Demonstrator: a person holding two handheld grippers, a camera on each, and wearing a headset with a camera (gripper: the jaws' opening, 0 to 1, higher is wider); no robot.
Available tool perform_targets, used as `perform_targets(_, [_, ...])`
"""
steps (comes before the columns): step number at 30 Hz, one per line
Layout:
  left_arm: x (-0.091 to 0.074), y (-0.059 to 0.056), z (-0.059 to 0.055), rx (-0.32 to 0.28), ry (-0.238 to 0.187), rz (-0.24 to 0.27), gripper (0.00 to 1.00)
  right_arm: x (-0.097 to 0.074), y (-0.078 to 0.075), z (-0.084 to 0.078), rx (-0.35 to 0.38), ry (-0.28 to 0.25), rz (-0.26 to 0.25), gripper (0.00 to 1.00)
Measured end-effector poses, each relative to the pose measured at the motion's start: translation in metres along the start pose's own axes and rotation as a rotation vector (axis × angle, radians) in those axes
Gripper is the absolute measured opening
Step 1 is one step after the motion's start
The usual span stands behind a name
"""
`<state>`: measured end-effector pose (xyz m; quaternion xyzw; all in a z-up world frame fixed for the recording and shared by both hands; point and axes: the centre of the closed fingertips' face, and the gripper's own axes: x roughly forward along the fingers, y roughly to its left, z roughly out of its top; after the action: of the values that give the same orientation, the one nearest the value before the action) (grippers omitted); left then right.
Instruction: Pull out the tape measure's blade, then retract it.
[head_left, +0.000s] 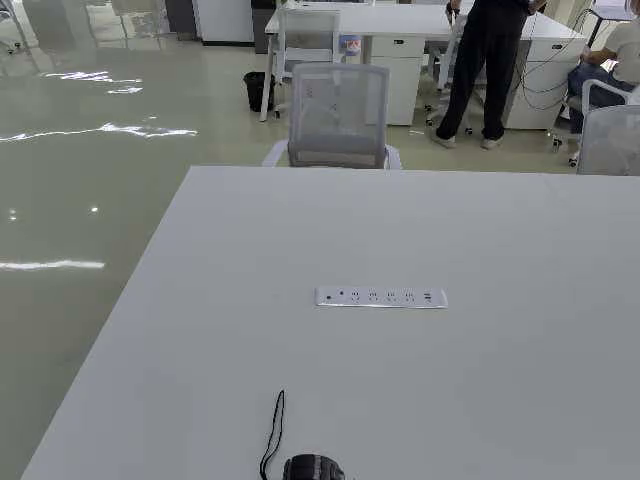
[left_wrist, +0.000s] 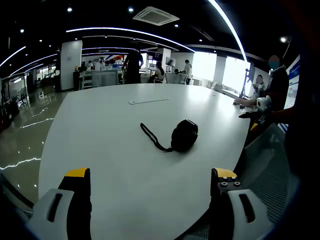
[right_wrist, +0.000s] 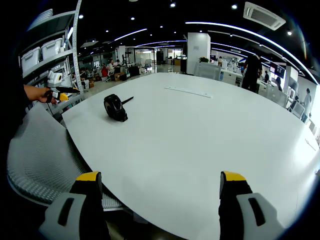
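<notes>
White bench (head_left: 300, 400) spreads wide ahead of me, a socket strip (head_left: 381, 297) set in its middle. My left tool (left_wrist: 150, 173) hangs at the near edge, spread wide and empty. Beyond it the tape (left_wrist: 184, 135) lies on the bench near that edge, its strap (left_wrist: 149, 136) trailing left. My right tool (right_wrist: 162, 176) is equally wide, gripping nothing.

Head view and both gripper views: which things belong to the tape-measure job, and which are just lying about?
Job:
black tape measure
its wrist strap
left gripper, open, clear of it
right gripper, open, clear of it

Lying about:
power strip
mesh chair
black bin
standing person
</notes>
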<state>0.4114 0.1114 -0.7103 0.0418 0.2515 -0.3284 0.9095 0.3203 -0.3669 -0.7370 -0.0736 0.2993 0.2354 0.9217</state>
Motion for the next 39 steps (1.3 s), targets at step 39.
perform_targets(39, [0.0, -0.001, -0.005, 0.022, 0.04, -0.021, 0.99, -0.002, -0.005, -0.007, -0.005, 0.025, 0.013, 0.99])
